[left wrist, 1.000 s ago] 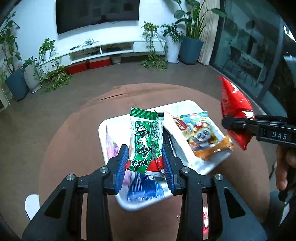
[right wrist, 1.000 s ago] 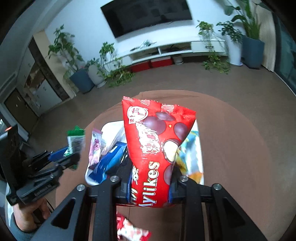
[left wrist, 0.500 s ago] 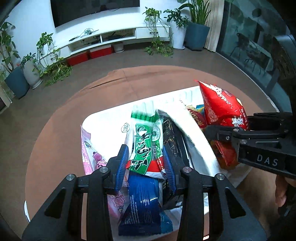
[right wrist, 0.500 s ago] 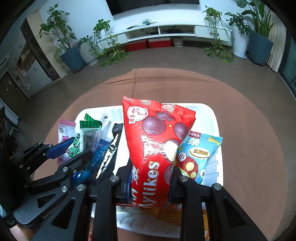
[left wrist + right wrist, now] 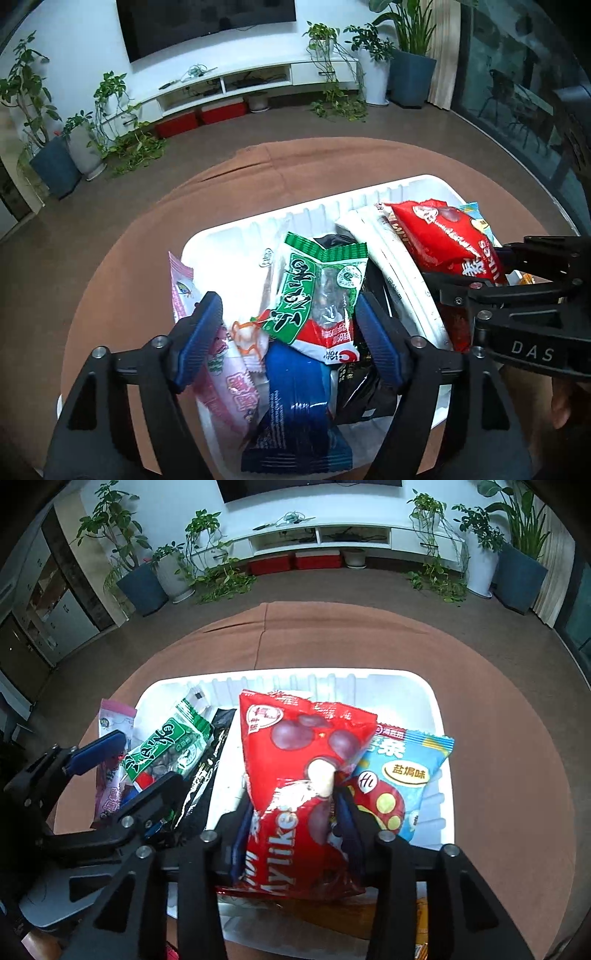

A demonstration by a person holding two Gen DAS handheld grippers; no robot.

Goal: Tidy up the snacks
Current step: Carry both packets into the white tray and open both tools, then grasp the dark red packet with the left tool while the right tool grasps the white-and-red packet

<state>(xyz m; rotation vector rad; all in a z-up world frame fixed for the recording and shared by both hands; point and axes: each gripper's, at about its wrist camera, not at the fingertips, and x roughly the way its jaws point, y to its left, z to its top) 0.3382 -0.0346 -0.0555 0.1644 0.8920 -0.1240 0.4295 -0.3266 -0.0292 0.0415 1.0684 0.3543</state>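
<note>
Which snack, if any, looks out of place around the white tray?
The pink packet hangs over the white tray's left rim instead of lying inside. A small red wrapper also lies outside, on the table near the tray's front edge.

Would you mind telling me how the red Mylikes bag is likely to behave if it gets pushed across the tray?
The red bag looks puffy and creased, so it is probably light and would crumple rather than slide stiffly. Its glossy film suggests it may slip between the right gripper, whose jaws are opening around it. Leaning on the blue bag in the tray, it could flop over.
</note>
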